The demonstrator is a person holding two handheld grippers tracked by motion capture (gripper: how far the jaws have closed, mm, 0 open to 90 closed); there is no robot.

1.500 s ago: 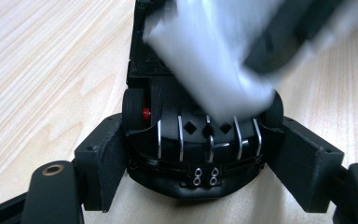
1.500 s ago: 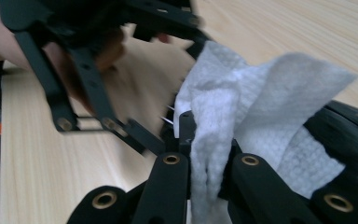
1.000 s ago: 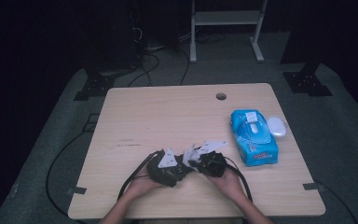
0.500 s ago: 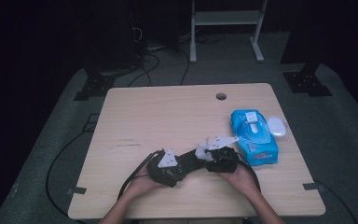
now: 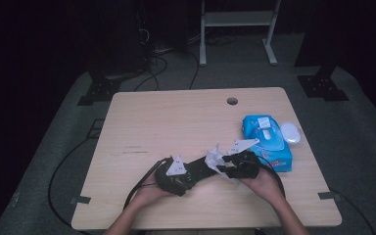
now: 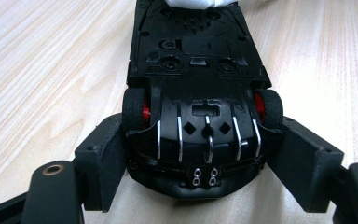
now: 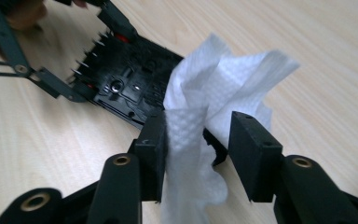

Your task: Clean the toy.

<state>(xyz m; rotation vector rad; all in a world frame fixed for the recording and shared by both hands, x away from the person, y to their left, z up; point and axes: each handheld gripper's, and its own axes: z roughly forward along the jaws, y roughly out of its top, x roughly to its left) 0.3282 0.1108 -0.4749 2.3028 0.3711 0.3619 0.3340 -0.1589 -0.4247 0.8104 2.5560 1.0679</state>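
So the left gripper has its jaws clamped on the rear end of a black toy car flipped belly-up, one jaw pressing each side just behind the red-hubbed back wheels; the right gripper looks only partly closed, with a white wet wipe pinned against one jaw and a gap left to the other, so I'd call it a loose hold; the wipe bunches up over the far end of the car's underside, touching it. Car sits near the front edge of the table, well left of the blue wipes pack, which has a small white lid-like thing just beside it on its far side from the car. Handling-wise the car seems light, hard plastic, a bit slick, with thin trim that could snap, so gripping the chassis sides by the wheels seems right; the wipe is floppy and damp, it'll drag and fold, so pinch a thick bunch of it. Compared with half a second back, the right gripper and wipe have slid away from the pack toward the car; the left one hasn't budged.
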